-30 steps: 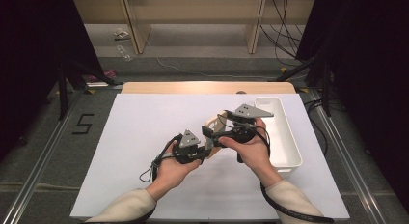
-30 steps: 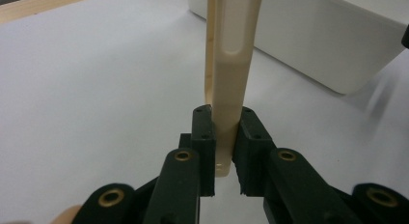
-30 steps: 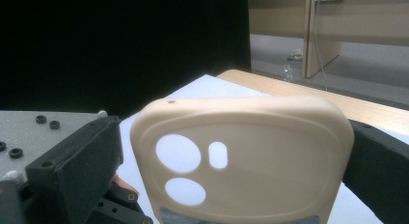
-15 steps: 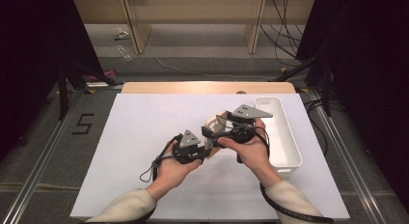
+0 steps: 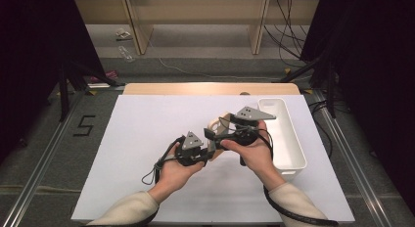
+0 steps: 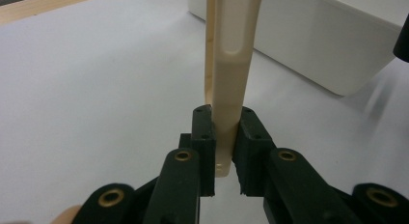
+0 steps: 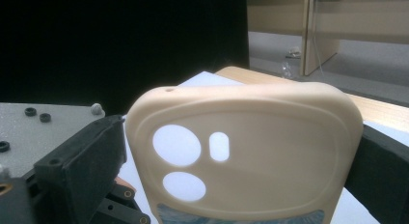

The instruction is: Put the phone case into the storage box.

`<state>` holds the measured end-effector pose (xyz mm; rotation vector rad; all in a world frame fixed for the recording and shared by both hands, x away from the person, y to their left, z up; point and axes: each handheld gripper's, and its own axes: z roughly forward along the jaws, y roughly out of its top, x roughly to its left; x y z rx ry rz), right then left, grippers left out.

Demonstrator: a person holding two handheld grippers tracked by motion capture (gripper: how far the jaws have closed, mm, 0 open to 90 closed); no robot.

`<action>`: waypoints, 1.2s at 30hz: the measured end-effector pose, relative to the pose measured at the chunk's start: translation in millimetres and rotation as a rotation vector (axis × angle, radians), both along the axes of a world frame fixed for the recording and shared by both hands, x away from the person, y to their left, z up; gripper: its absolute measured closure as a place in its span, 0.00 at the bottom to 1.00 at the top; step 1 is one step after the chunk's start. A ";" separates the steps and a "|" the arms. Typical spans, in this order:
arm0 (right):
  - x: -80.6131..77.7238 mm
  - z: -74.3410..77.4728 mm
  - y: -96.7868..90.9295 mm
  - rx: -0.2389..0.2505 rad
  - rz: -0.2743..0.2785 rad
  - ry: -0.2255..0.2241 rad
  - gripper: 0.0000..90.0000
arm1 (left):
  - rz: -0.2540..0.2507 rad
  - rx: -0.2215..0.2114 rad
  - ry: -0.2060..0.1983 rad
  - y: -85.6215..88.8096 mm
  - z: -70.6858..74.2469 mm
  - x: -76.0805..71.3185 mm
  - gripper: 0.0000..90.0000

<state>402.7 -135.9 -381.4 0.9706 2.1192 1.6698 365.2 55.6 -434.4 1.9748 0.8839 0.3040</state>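
The cream phone case (image 6: 230, 64) hangs above the surface just left of the white bin (image 5: 284, 134). The left hand-held gripper (image 6: 224, 151) pinches its thin bottom edge; the right hand-held gripper (image 5: 220, 136) clamps its width, likely to steady it for transfer.

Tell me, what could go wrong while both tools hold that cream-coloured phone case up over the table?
1. The left gripper pinches only the thin bottom edge of the cream-coloured soft phone case; it could slip out or bend.
2. The right gripper grips the case across its width at the camera-hole end; pulling the two apart could stretch or twist it.
3. If dropped, it may land on the white table rather than in the white rectangular plastic bin.
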 end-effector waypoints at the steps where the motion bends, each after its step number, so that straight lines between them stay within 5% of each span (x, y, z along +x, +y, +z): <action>1: 0.0 0.0 0.0 0.001 -0.001 0.000 0.03 | 0.000 0.000 0.000 0.0 0.0 0.0 0.88; 36: -0.7 -2.2 0.5 -0.013 -0.021 -0.047 0.12 | 0.000 -0.007 0.007 0.1 -0.1 0.1 0.88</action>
